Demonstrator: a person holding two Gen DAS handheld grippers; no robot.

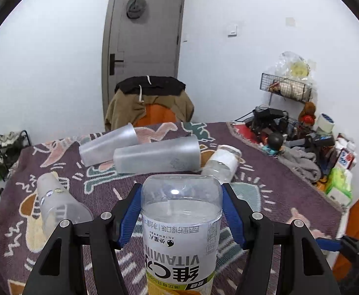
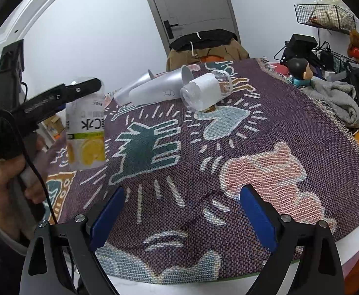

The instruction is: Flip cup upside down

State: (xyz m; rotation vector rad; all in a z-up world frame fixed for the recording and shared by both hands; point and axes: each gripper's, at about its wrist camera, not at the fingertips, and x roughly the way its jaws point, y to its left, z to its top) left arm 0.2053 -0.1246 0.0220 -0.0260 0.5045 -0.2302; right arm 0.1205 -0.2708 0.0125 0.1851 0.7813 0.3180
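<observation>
My left gripper [image 1: 181, 211] is shut on a clear vitamin drink bottle [image 1: 181, 233] with a white and yellow label, held upside down above the patterned cloth; it also shows in the right wrist view [image 2: 86, 123]. Two frosted cups [image 1: 157, 154] [image 1: 108, 145] lie on their sides at the far middle of the table. A third frosted cup [image 1: 56, 204] lies at the left. A clear glass with a white sleeve [image 1: 222, 163] lies on its side to the right of them. My right gripper [image 2: 182, 213] is open and empty low over the cloth's near edge.
A purple patterned cloth [image 2: 265, 127] covers the round table. A chair draped with clothes [image 1: 150, 100] stands behind it. Clutter, a grey towel [image 2: 336, 98] and a wire rack [image 1: 285, 86] crowd the right side.
</observation>
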